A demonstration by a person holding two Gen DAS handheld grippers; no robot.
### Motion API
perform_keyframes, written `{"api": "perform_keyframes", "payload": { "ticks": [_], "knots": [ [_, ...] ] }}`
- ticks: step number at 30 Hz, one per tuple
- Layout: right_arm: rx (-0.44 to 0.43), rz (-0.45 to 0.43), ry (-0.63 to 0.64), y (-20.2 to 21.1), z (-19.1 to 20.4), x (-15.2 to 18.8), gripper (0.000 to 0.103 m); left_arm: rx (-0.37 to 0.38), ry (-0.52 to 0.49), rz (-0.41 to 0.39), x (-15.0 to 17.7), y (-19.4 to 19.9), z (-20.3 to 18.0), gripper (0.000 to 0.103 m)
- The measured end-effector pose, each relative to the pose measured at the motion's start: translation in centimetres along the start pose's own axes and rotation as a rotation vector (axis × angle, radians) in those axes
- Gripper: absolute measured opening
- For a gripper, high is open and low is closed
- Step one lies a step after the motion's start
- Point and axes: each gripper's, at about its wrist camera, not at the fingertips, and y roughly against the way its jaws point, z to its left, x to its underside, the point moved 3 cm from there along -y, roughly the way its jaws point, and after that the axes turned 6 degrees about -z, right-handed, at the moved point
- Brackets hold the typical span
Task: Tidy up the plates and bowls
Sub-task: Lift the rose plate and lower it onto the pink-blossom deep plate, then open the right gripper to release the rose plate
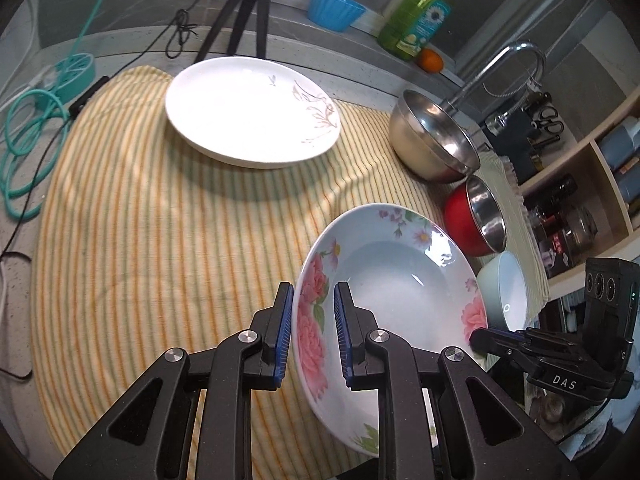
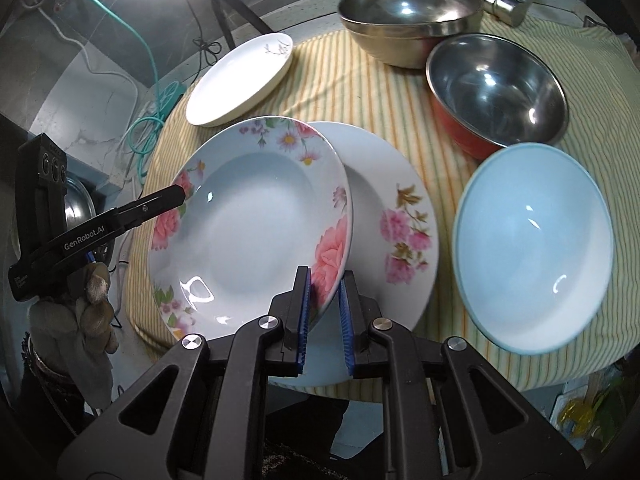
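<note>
Rose-patterned pale blue soup plate point(image 2: 248, 232) hangs tilted between both grippers, lifted off the yellow striped cloth point(image 1: 152, 248). The left gripper point(image 1: 314, 320) has its blue pads closed narrowly on the plate's near rim, one pad on the underside and one on the inner face, right over a pink rose. The right gripper point(image 2: 325, 304) pinches the opposite rim the same way, its jaws drawn close with only the rim's thickness between them. In the right wrist view the plate partly covers a second soup plate point(image 2: 396, 216), white with pink blossoms, which lies flat on the cloth just behind and to the right of it. A flat white plate point(image 1: 252, 112) with a faint brown sprig sits farther back on the cloth, well apart from the held plate. Along the right side stand a large steel bowl point(image 2: 408, 16), a red bowl with a steel inside point(image 2: 496, 92) touching or just beside it, and a light blue bowl point(image 2: 532, 244) nearest the right gripper. A gloved hand point(image 2: 86, 308) grips the left gripper's handle.
</note>
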Motion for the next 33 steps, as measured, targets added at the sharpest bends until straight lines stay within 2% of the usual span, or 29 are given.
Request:
{"api": "perform_keyframes", "payload": {
  "ticks": [18, 27, 33],
  "knots": [
    [0.052, 0.020, -0.049, 0.3, -2.7, 1.6, 0.016, -0.015, -0.131, 0.058, 0.1, -3.0, -2.9, 0.017],
    [0.061, 0.028, -0.026, 0.0, -2.4, 1.5, 0.017, -0.041, -0.155, 0.053, -0.1, -3.3, -3.0, 0.017],
    [0.077, 0.037, 0.016, -0.3, -1.7, 1.4, 0.023, -0.060, -0.186, 0.052, -0.2, -3.4, -3.1, 0.017]
  ]
}}
